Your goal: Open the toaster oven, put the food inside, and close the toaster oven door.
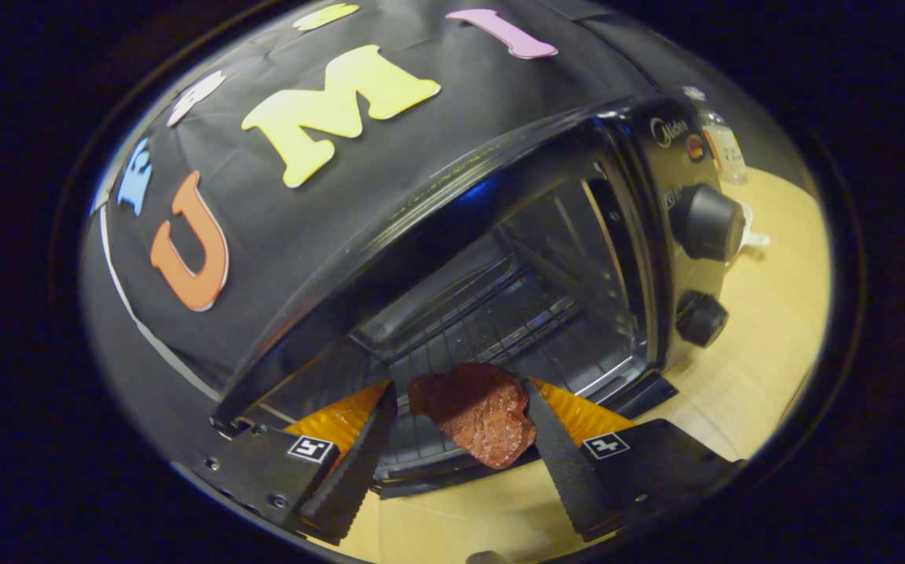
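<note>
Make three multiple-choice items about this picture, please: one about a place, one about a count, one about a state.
1. Where is the piece of meat?
A. between the gripper's fingers, at the oven's mouth
B. on the table beside the bottle
C. on top of the oven

2. How many knobs does the toaster oven have on its front panel?
A. one
B. two
C. four

3. What state is the oven door in?
A. shut
B. open
C. taken off

Answers:
1 A, the meat sits between the fingers of the gripper.
2 B, an upper knob and a lower knob show.
3 B, the rack inside is plainly visible.
</note>
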Motion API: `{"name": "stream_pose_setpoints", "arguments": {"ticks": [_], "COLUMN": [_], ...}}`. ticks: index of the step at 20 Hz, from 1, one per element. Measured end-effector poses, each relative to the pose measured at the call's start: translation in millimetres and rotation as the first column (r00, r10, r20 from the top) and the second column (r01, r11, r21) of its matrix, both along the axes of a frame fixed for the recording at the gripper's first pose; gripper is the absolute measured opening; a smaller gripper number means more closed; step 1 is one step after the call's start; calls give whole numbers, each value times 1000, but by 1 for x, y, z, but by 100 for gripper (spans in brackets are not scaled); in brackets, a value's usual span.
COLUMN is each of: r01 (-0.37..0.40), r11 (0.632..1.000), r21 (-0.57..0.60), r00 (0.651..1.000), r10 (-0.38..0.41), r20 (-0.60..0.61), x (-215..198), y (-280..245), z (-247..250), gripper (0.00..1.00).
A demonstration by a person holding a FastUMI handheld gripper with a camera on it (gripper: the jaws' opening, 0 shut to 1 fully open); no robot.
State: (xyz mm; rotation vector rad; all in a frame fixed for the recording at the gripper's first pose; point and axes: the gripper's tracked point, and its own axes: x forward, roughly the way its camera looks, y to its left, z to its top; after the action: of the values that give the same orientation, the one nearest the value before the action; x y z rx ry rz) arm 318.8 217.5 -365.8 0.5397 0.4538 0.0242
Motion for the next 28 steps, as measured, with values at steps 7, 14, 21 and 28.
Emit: {"name": "stream_pose_setpoints", "arguments": {"ticks": [7,14,21,28], "r01": [-90,-289,-423,-492], "r11": [980,861,776,762], "r21": [-178,-420,-468,-421], "r00": [996,954,905,868], "r10": [91,295,382,388], "r20": [-5,-51,-185,-311], "x": [-46,-146,-241,-270], "y": [-19,-16,-26,-23], "z": [17,47,17,-47], "gripper": [100,100,100,100]}}
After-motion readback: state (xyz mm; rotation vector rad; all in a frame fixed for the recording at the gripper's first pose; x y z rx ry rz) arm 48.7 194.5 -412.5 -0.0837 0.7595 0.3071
